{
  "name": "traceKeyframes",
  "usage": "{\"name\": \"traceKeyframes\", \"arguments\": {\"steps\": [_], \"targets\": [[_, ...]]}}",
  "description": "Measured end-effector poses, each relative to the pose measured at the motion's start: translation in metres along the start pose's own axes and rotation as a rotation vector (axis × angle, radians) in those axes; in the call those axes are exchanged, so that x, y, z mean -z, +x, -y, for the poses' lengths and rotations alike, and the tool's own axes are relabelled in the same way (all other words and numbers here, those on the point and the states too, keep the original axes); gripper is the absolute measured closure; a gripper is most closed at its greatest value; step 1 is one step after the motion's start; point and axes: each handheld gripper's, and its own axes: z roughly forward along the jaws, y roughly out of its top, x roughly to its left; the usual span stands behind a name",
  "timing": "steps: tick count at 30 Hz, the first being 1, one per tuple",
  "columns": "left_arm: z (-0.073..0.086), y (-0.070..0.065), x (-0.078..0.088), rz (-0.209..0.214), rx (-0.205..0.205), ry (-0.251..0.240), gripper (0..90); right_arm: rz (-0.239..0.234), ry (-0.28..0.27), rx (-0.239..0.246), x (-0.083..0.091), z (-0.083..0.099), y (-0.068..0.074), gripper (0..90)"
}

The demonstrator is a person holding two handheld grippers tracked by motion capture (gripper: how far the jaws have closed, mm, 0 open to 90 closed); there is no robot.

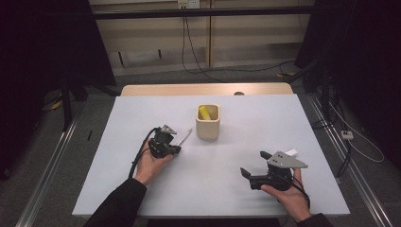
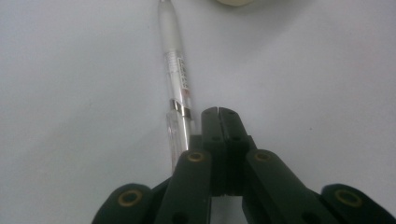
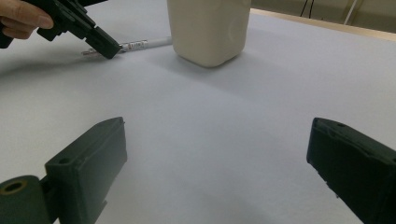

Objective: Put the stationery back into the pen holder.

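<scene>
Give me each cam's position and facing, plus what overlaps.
High view: above the person's side, facing forward and down on the table; forearms, left gripper, right gripper.
Left gripper view: on it, along shut jaws beside the pen.
Right gripper view: low, between open jaws toward the cup.
Shared by all three: pen and cup.

- The high view looks forward and down from above the near edge of the white table (image 1: 142, 189), far enough back to take in all four edges and the floor beyond.
- The left gripper view rides low and very close to the tabletop, facing along its touching jaws beside a clear pen (image 2: 176, 79).
- The right gripper view sits low near the table's near right corner, facing across to the cream cup (image 3: 208, 30).
- All three views share the pen and the cup.
</scene>
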Motion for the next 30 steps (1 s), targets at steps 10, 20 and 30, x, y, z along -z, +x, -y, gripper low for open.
{"name": "traceKeyframes", "arguments": {"steps": [10,20,30], "targets": [[0.006,0.008,0.006,0.000,0.020,0.002,90.0,-0.003,0.001,0.003,0.000,0.000,0.000,4.7],[0.005,0.000,0.015,0.037,-0.010,-0.034,90.0,-0.002,-0.002,0.005,0.000,0.000,0.000,4.7],[0.001,0.009,0.026,0.055,0.022,-0.098,61.7,-0.004,-0.003,0.003,0.000,-0.001,0.000,4.7]]}}
